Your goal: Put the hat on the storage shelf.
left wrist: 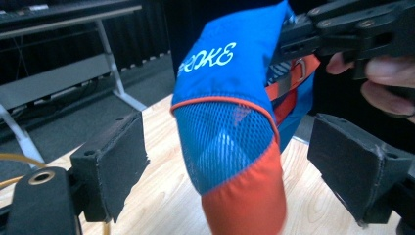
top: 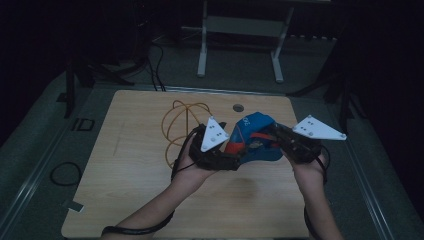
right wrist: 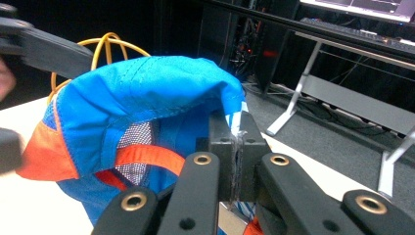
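Orange cable (top: 176,126) loops at ten o'clock on the wooden table (top: 130,200). My left gripper (left wrist: 225,161) gapes apart around the blue cap (top: 255,139), lifted at centre; I should close squarely on its mesh. At three o'clock, my right gripper (right wrist: 236,147) pinches the cap's edge.

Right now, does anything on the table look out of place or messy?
Nothing looks damaged or spilled. The blue cap is held up off the table by the right gripper. An orange cable lies loosely coiled behind it.
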A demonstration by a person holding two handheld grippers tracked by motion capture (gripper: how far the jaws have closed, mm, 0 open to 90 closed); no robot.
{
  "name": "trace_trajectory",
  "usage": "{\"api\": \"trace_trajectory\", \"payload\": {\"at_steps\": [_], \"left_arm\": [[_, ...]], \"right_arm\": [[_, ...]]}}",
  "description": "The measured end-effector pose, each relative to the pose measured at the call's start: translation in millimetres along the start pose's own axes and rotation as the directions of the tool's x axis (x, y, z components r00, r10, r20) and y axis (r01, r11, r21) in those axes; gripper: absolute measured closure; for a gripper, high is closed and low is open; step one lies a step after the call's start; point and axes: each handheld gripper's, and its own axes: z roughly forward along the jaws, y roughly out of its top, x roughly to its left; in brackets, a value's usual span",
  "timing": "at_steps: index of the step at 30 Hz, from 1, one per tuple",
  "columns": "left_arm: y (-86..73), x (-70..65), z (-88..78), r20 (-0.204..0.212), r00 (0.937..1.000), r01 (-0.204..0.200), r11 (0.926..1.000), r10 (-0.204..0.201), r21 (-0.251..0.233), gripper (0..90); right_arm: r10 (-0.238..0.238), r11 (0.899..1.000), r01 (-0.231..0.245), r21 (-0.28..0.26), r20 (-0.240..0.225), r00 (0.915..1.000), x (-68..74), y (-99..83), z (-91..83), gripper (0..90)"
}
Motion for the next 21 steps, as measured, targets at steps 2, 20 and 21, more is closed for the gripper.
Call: {"api": "trace_trajectory", "payload": {"at_steps": [2,20,21], "left_arm": [[2.8,-1.1,5.4,0.002,1.0,0.001,1.0,-0.001,0.001,14.6],[6.1,1.2,31.4,0.042,0.9991,-0.006,0.9958,0.002,0.091,59.9],[5.6,0.9,32.7,0.031,0.9994,-0.015,0.9952,0.012,0.097,61.4]], "right_arm": [[-0.005,1.0,0.005,0.002,0.0,1.0,0.5,0.0,-0.2,89.0],[-0.016,1.0,0.016,-0.005,-0.04,0.9991,12.4,-8.2,-11.2,88.9],[-0.016,1.0,0.016,-0.005,-0.044,0.9989,13.7,-8.8,-11.4,88.9]]}}
